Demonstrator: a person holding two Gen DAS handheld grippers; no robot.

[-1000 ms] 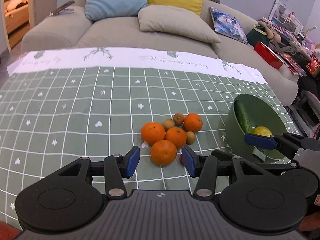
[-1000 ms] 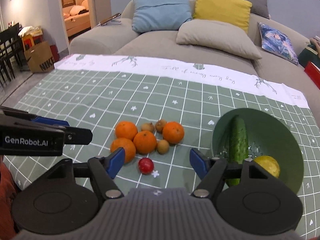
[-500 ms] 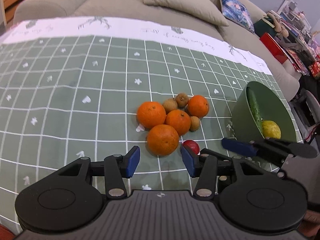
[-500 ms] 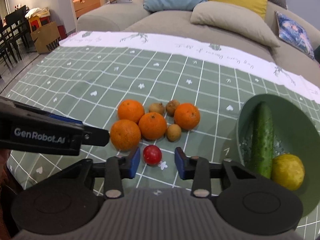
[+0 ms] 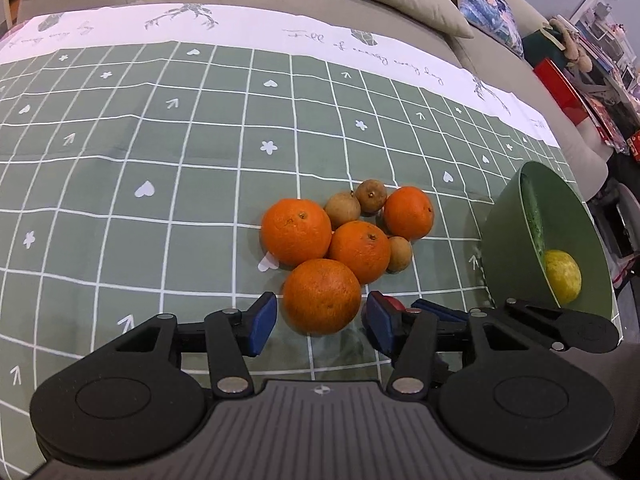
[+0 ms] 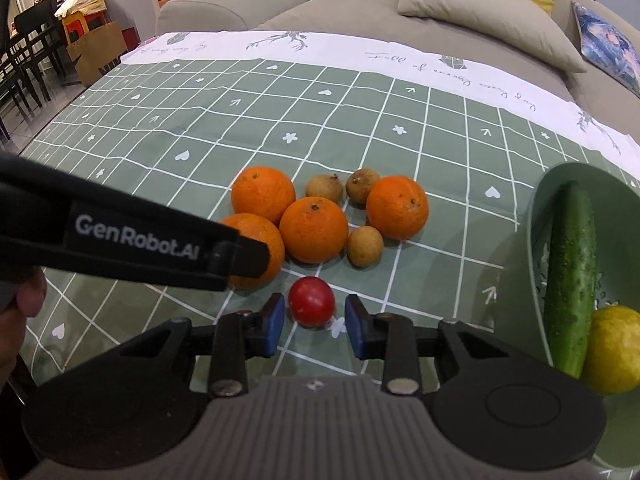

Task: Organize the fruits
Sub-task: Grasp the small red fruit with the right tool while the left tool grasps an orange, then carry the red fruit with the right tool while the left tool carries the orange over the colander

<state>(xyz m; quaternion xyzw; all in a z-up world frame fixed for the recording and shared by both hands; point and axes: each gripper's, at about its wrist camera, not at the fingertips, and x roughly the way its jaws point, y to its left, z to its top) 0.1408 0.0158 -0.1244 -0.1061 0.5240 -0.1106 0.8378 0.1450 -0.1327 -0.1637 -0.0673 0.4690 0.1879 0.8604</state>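
Observation:
Several oranges and small brown longans lie clustered on the green checked tablecloth (image 5: pixel 160 184). My left gripper (image 5: pixel 320 322) is open, its blue pads either side of the nearest orange (image 5: pixel 322 295) without touching it. My right gripper (image 6: pixel 314 322) is open around a small red tomato (image 6: pixel 312 301), pads apart from it. In the left wrist view the tomato (image 5: pixel 394 303) is mostly hidden behind my right fingertip. A green bowl (image 6: pixel 538 200) at the right holds a cucumber (image 6: pixel 570 272) and a yellow-green citrus (image 6: pixel 614 348).
A grey sofa (image 6: pixel 360 4) with cushions runs behind the table. Chairs and a cardboard box (image 6: pixel 96 52) stand at the far left. Red boxes and clutter (image 5: pixel 568 88) sit to the right. The left gripper's arm (image 6: pixel 132 240) crosses the right wrist view.
Both grippers have moved forward and down toward the fruit. The left now brackets the nearest orange. The right has narrowed its opening around the tomato.

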